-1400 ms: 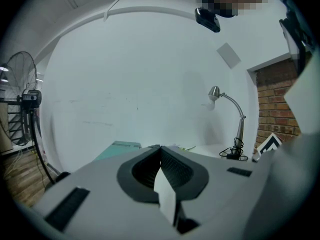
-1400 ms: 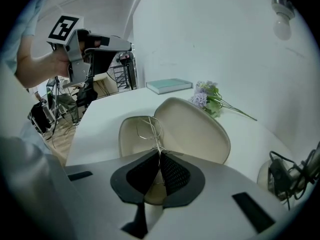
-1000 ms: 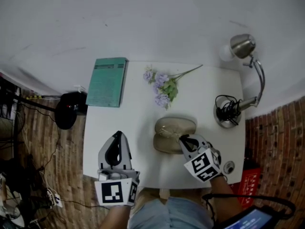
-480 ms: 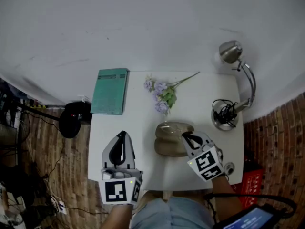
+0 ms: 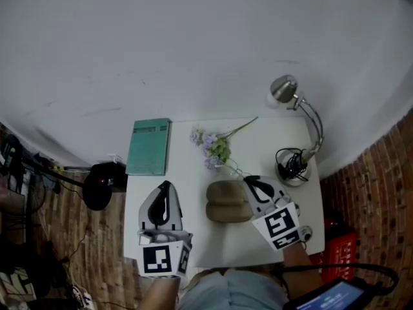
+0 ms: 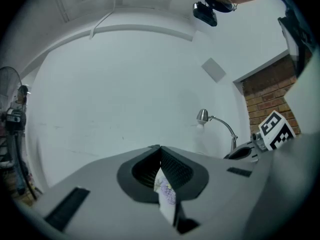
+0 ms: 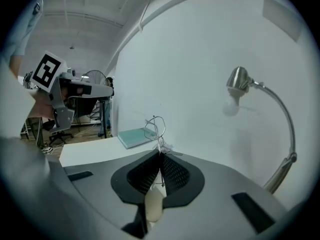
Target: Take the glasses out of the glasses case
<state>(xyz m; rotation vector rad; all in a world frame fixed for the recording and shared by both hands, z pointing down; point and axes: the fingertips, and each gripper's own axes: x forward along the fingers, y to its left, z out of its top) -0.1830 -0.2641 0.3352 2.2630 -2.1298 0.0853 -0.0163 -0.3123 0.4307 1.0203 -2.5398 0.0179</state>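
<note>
At table's left edge, left gripper is pressed together, empty. Centre: glasses case lies open on the table. Right gripper has lifted off it, pinching the wire glasses, now clear above. Extraction looks basically done.

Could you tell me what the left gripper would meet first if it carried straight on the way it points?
Probably the white wall: the left gripper points at it with nothing between in its own view. The lamp stands off to the right.
</note>
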